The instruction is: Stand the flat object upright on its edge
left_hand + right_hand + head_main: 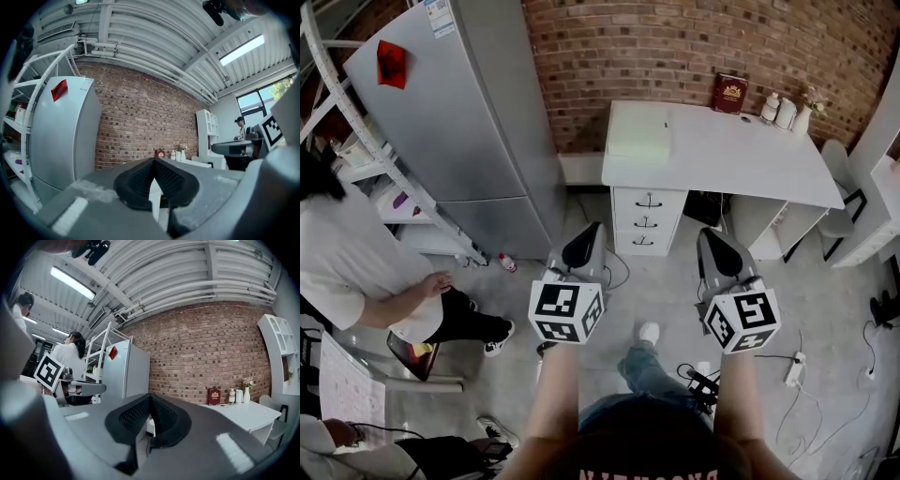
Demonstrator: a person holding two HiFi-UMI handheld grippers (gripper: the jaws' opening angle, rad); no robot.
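A flat white box (639, 131) lies on the left end of the white desk (741, 155). A dark red book (730, 94) stands upright against the brick wall at the desk's back; it also shows as the red book (160, 153) in the left gripper view and the red book (214, 396) in the right gripper view. My left gripper (589, 234) and right gripper (712, 236) are held level over the floor, short of the desk. The left gripper (153, 161) and right gripper (150, 397) each have their jaws shut with nothing between them.
A grey fridge (459, 112) stands left of the desk, with a white metal rack (384, 159) beside it. A person in a white shirt (356, 272) crouches at left. Desk drawers (645, 220) face me. Bottles and a vase (785, 111) sit at the desk's back right. A chair (839, 202), power strip (794, 368) and cables are on the floor.
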